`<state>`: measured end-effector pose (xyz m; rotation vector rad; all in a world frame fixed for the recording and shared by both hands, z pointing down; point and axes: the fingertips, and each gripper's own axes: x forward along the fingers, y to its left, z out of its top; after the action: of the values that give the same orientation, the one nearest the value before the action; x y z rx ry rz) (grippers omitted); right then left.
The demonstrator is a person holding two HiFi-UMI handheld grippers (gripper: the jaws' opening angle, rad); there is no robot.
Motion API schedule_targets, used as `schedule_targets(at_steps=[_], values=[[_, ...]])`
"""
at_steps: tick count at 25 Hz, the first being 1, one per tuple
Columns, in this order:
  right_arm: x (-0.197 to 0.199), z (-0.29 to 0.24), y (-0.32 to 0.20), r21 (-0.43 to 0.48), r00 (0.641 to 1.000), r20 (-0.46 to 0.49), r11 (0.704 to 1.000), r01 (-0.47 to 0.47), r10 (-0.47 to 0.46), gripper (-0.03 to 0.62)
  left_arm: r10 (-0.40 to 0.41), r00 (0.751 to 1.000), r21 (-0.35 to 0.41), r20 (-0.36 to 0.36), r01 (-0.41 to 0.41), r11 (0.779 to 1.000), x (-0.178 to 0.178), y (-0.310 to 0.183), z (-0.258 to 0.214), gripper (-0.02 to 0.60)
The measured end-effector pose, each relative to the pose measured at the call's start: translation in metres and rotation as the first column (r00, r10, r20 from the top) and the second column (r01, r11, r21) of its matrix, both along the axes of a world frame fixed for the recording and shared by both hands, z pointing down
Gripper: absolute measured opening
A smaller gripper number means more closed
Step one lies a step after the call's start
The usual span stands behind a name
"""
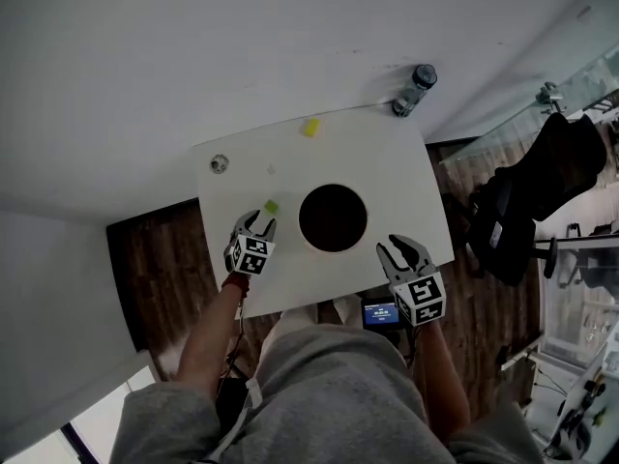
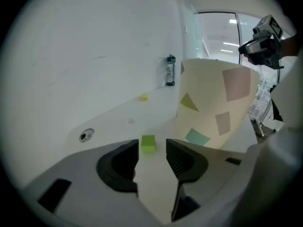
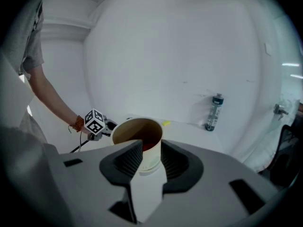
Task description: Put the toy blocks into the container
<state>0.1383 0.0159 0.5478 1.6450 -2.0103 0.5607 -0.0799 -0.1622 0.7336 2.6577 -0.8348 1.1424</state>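
Two blocks lay on the bench (image 1: 377, 153). A green block (image 2: 148, 143) sat just ahead of the left gripper (image 1: 256, 223), in line with the gap between its jaws. A yellow block (image 1: 309, 127) sat well beyond them, near the far edge. The step in hand looked like the reach for the green block.

The left jaws stood wide apart, with neither pad on the block and nothing held. The container (image 1: 333, 217) stood upright just to the right of those jaws, its mouth open.

The next move would call for easing the jaws forward until the block sat squarely between the pads. They would then close on it and carry it over the container's rim.

The right gripper (image 1: 402, 249) pointed at the container from the near side. Its jaws were partly open and empty, and the container ahead of them appeared untouched.
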Motion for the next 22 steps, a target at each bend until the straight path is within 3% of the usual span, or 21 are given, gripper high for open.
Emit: schedule_targets(at_steps=[9,22], values=[[0.008,0.003,0.02,-0.026,0.998,-0.012,0.997,-0.068,0.068,0.118,-0.018,0.999,-0.106,0.045,0.023,0.994,0.0,-0.016,0.034,0.196],[0.011,0.005,0.03,-0.042,0.996,-0.023,0.995,-0.087,0.087,0.118,-0.061,0.997,-0.17,0.049,0.068,0.983,0.007,-0.019,0.053,0.204]])
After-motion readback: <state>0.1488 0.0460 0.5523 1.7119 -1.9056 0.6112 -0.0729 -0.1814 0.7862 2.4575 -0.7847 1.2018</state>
